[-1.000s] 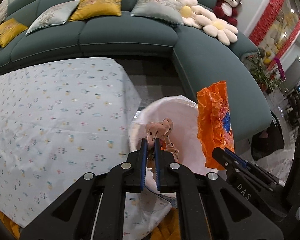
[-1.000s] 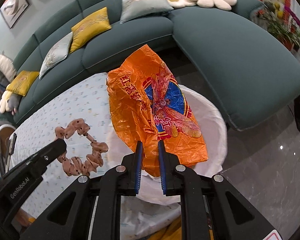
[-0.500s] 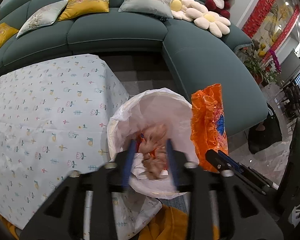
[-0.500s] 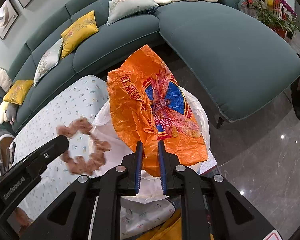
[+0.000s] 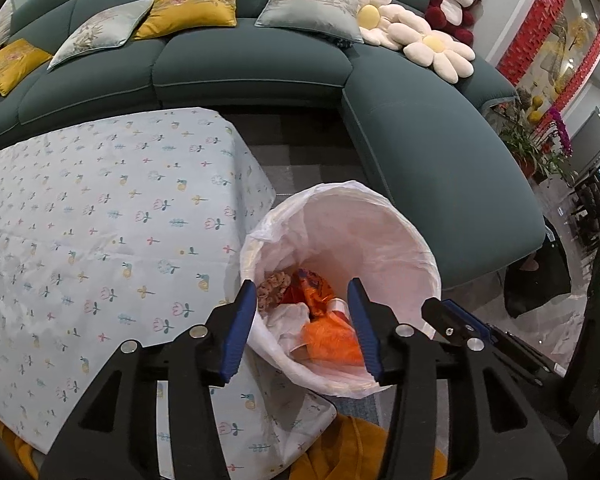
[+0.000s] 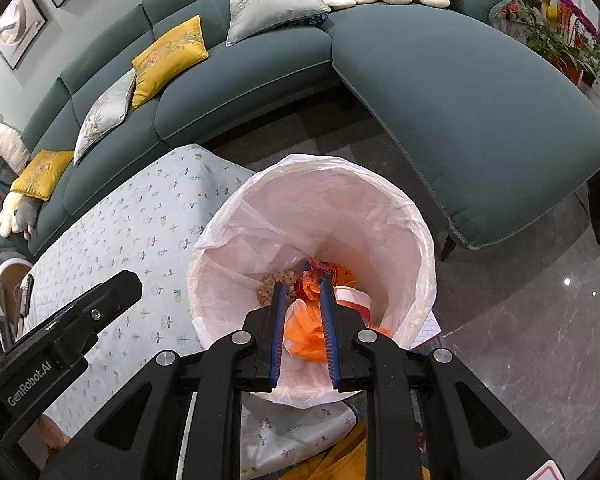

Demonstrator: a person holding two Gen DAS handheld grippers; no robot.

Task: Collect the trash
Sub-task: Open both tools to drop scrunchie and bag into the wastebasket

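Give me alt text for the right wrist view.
The right gripper hangs open over a bin lined with a white bag, nothing between its fingers. Orange wrappers lie inside; a patterned tablecloth is left.

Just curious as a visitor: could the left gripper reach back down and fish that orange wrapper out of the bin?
Probably yes. The left gripper hangs right above the bin, its jaws open and empty, having just opened, and the orange wrapper lies uncovered on top of the trash.

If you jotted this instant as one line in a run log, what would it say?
left gripper: open, just widened, empty | right gripper: open, empty | orange crinkled snack wrapper: inside white-lined round trash bin | floral tablecloth: no trash in view
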